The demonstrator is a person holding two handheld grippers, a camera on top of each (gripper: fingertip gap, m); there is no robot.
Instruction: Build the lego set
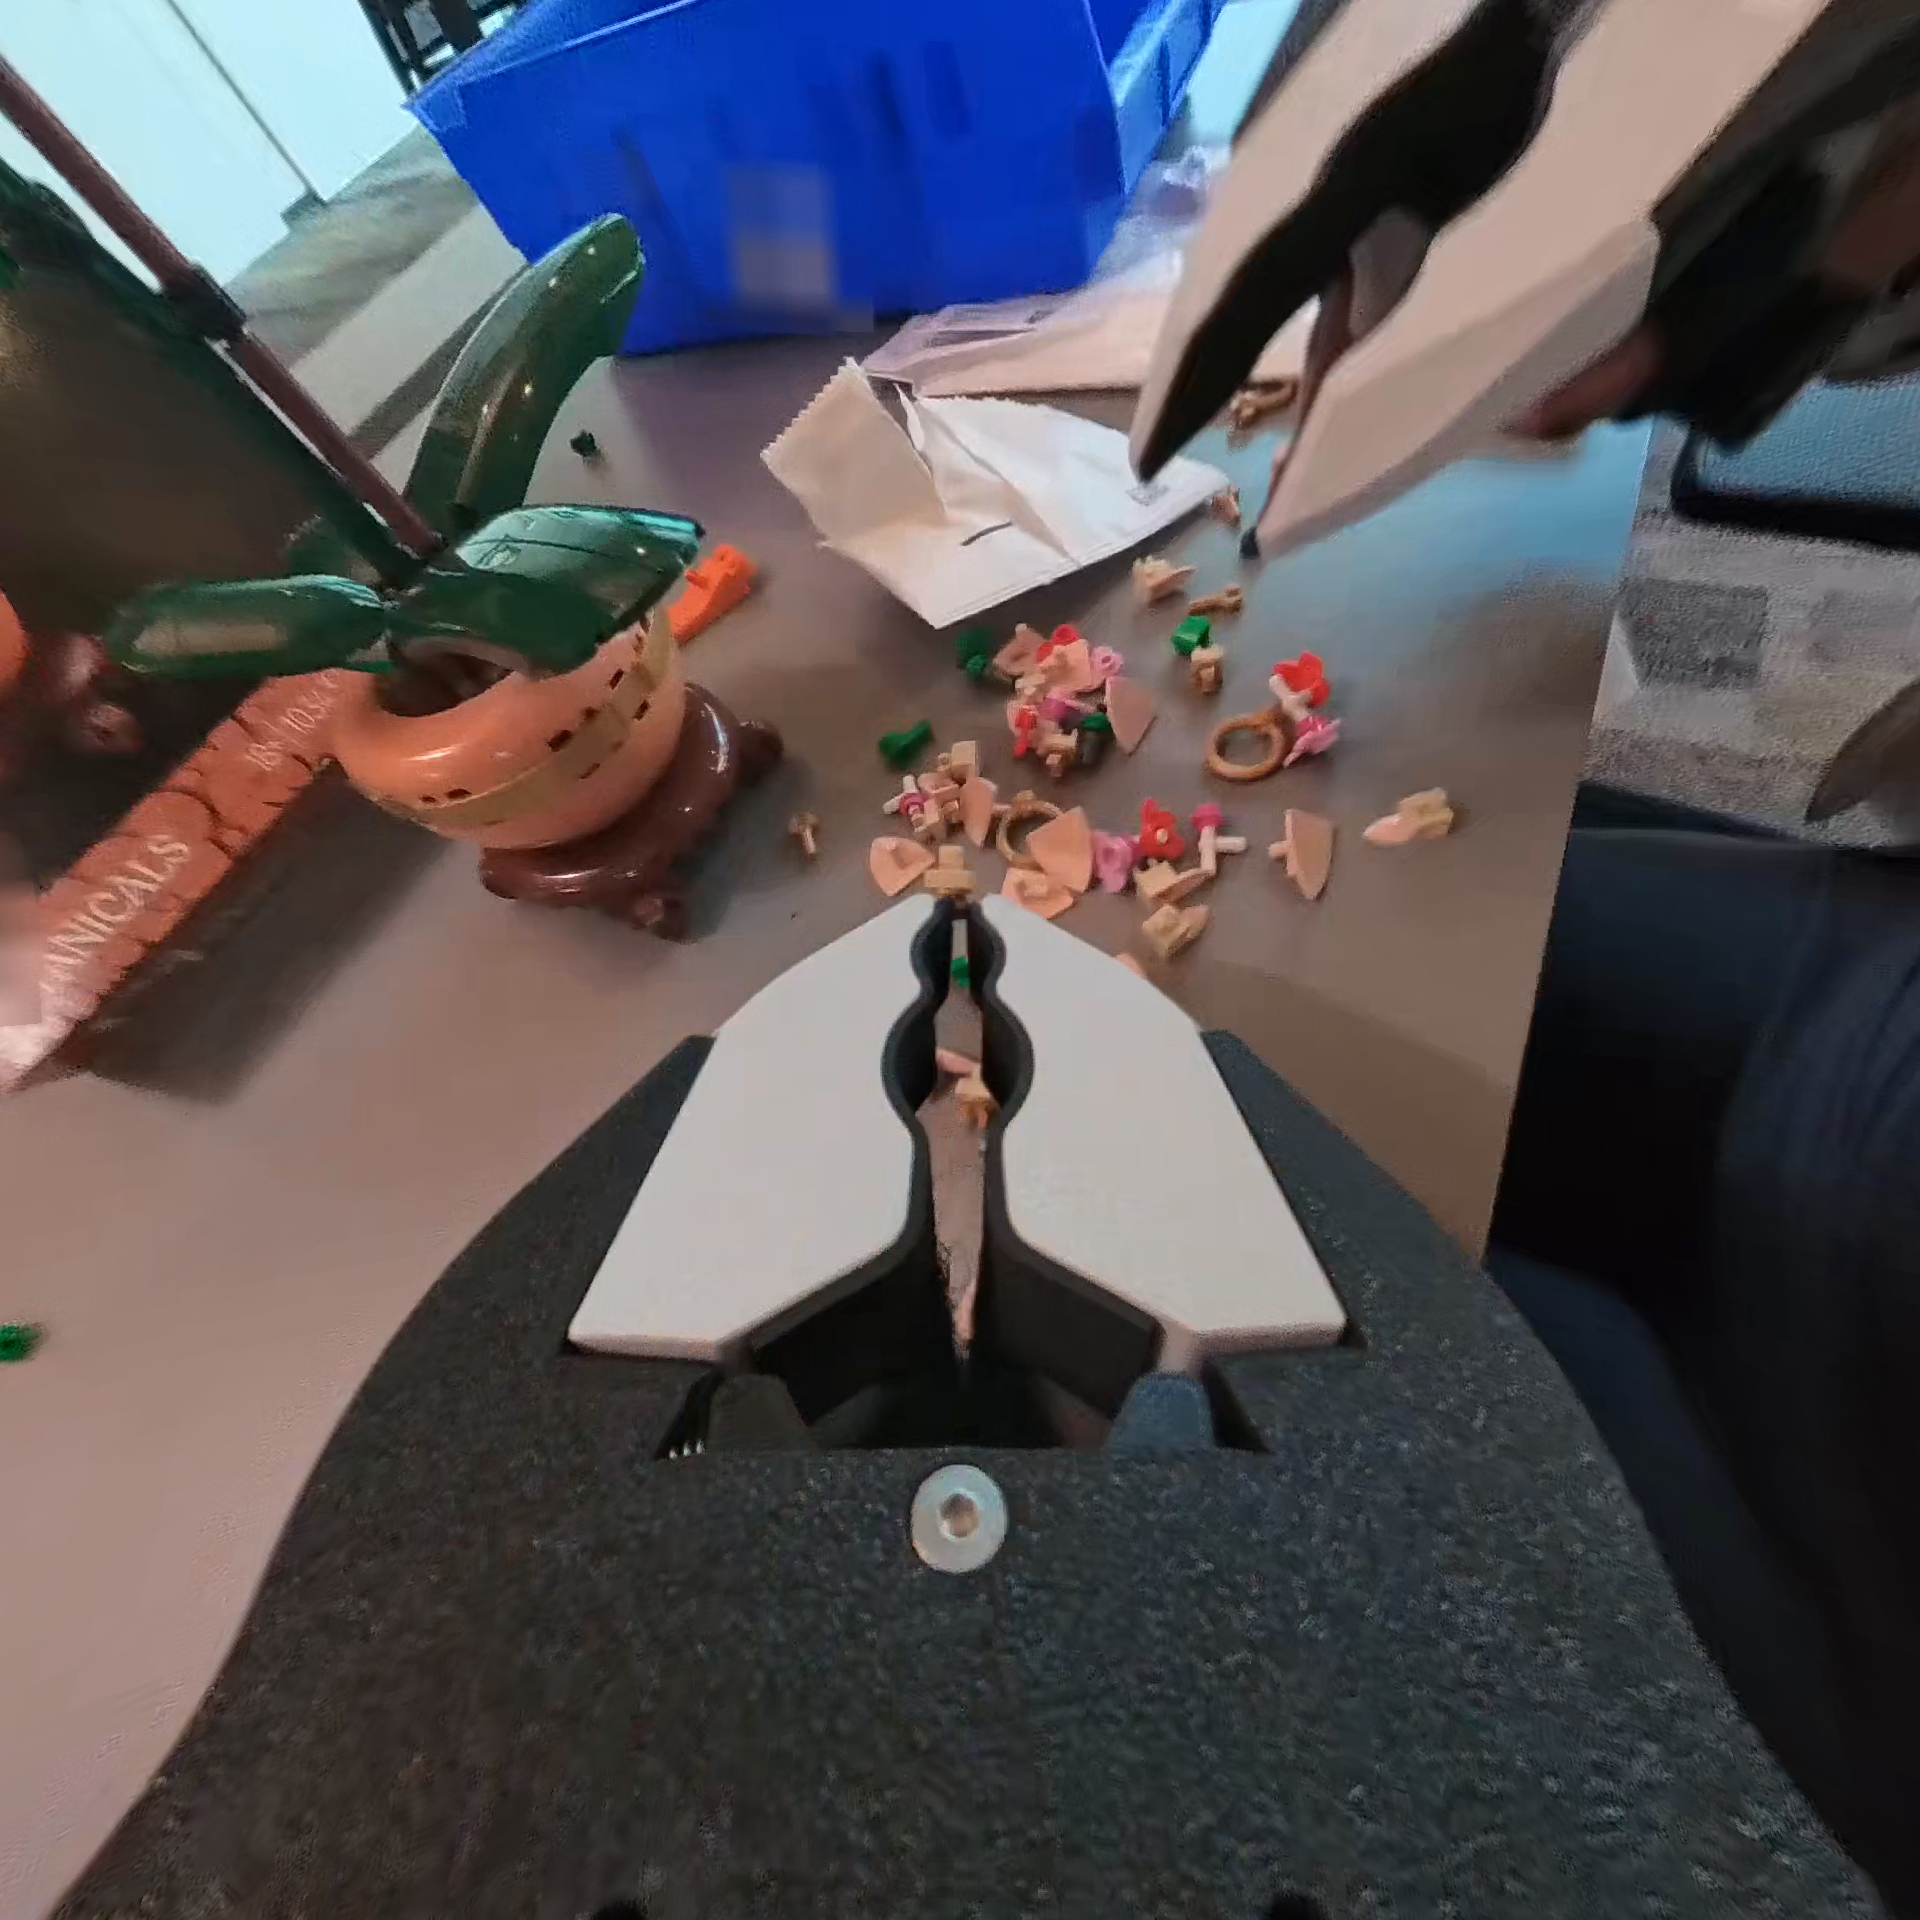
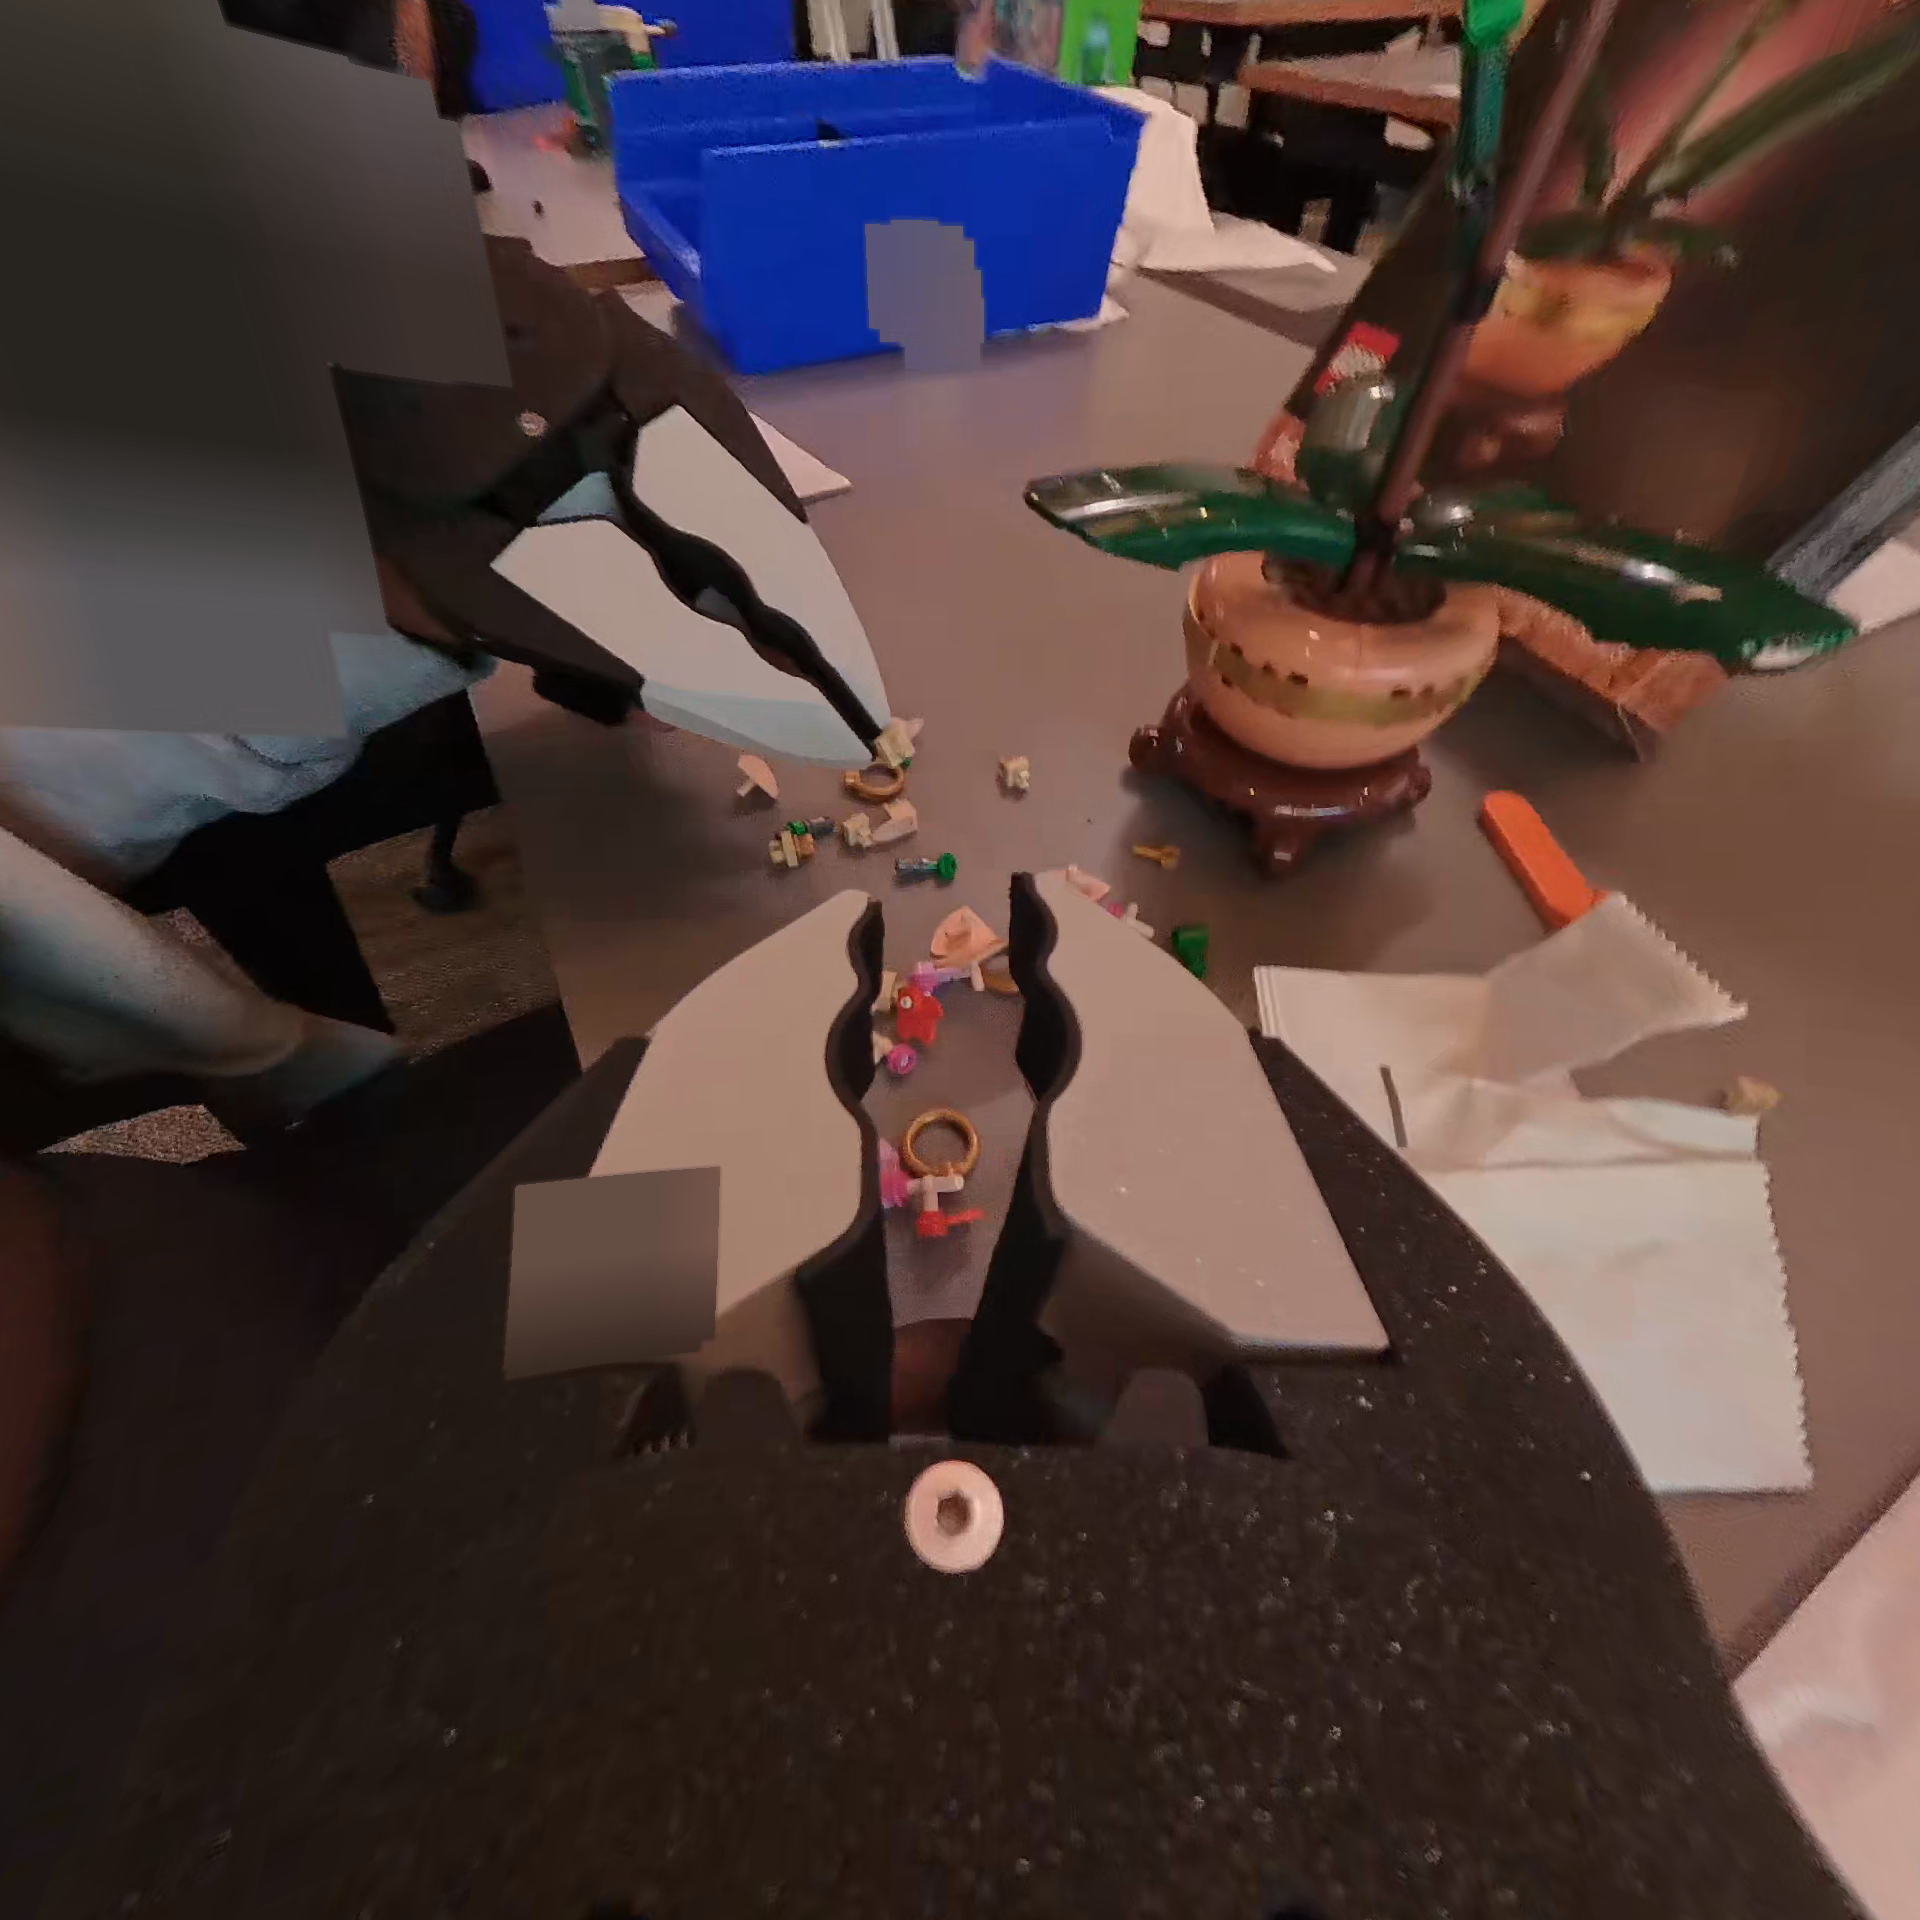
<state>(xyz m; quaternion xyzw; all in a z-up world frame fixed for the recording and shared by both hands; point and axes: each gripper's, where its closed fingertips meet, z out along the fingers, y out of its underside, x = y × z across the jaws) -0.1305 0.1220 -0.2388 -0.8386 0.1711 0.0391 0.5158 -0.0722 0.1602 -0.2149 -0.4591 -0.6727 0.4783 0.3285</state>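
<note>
Tan lego piece (image 1: 949, 881) pinched in left gripper (image 1: 954, 904), right gripper (image 2: 945, 904) jaws apart

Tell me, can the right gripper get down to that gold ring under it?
Probably yes: the right gripper is open and empty above the gold ring, which shows between its fingers with only small loose pieces beside it.

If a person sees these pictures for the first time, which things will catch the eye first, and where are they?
First, the brick-built potted plant with dark green leaves, standing on a brown base at the far side of the grey table. Next, the colourful heap of small loose pieces in the table's middle, where the left claw is shut on a small tan piece and the right claw hangs open above. Behind stands a bright blue bin.
</note>
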